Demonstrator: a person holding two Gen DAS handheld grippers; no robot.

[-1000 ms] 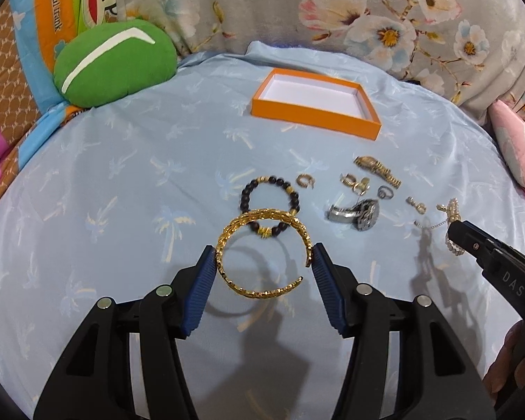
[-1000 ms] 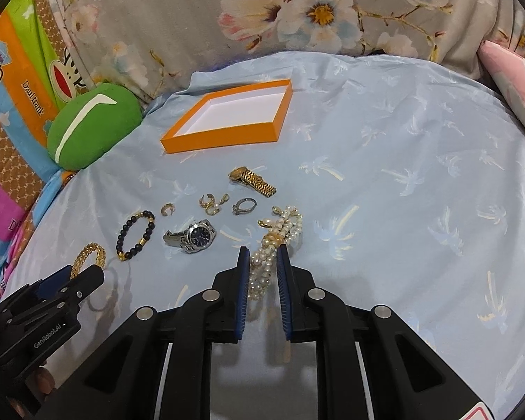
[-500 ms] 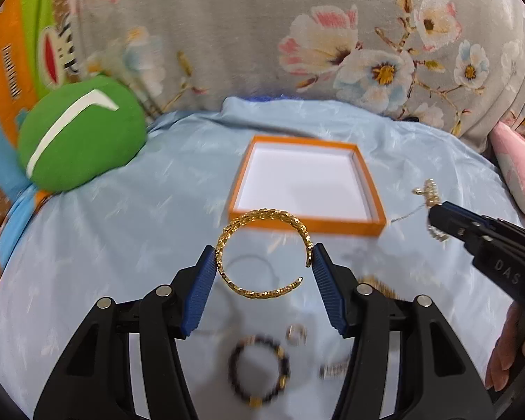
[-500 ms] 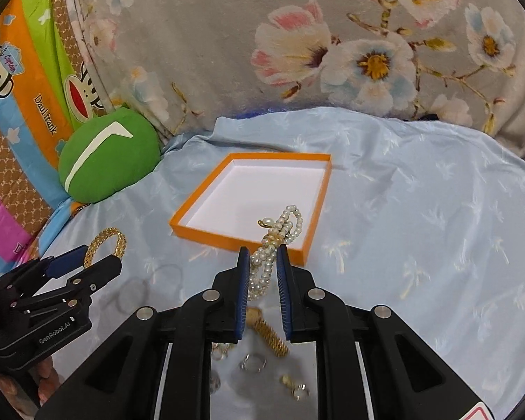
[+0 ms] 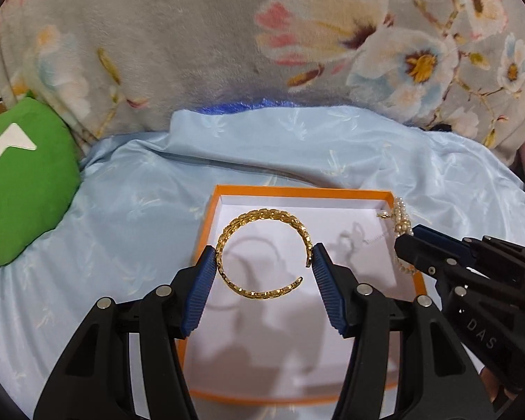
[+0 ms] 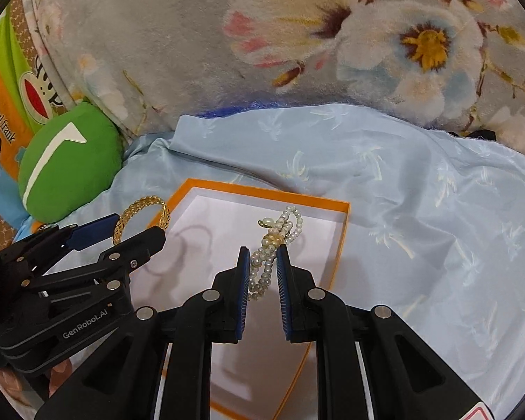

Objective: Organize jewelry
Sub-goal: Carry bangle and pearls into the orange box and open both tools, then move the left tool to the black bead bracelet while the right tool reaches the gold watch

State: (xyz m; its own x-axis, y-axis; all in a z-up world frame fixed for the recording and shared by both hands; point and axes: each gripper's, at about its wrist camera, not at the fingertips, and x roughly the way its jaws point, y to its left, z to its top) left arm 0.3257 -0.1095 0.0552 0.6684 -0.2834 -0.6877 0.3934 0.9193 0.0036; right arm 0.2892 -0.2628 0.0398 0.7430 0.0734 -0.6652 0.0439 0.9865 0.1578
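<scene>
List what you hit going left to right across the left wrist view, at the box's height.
green cushion → light blue sheet → orange box → gold bangle held in the left tool → pearl bracelet held in the right tool

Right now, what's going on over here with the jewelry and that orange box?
A person is sorting jewelry with a handheld claw in each hand. The left claw grips an open gold bangle, the right claw is clamped on a bunched pearl strand, and both hang over the white inside of the orange box, not yet released. The box sits on a light blue sheet beside a green cushion.
</scene>
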